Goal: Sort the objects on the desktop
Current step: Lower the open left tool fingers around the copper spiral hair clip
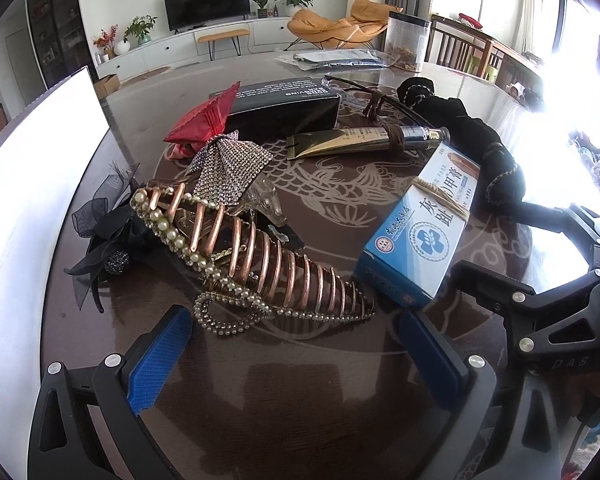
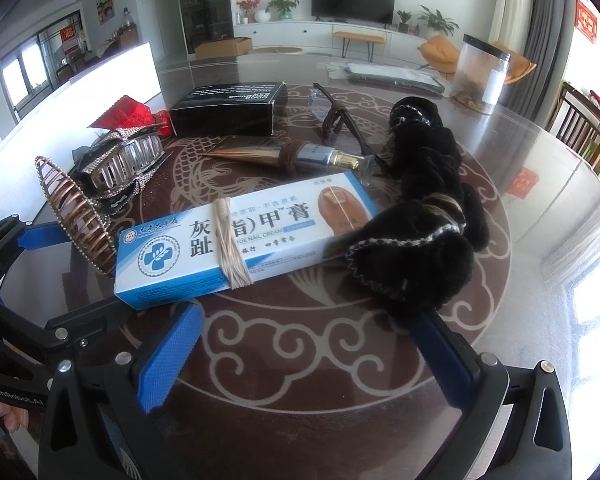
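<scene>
Both grippers, left gripper (image 1: pixel 296 344) and right gripper (image 2: pixel 312 344), were found spread and empty above the bench (image 2: pixel 300 360). The nail cream box (image 2: pixel 244 236) lay just ahead; a grasp across its narrow sides was judged advisable.

A blue-and-white nail cream box (image 2: pixel 236 240), bound with a tan elastic band, lies flat near the table's front edge, a black velvet scrunchie (image 2: pixel 424 216) touching its right end. To its left lie a copper-toothed pearl hair clip (image 1: pixel 256 256) and a rhinestone bow clip (image 1: pixel 232 164). Farther back sit a gold tube (image 2: pixel 284 152), a black box (image 2: pixel 228 108) and a red packet (image 1: pixel 208 120).
</scene>
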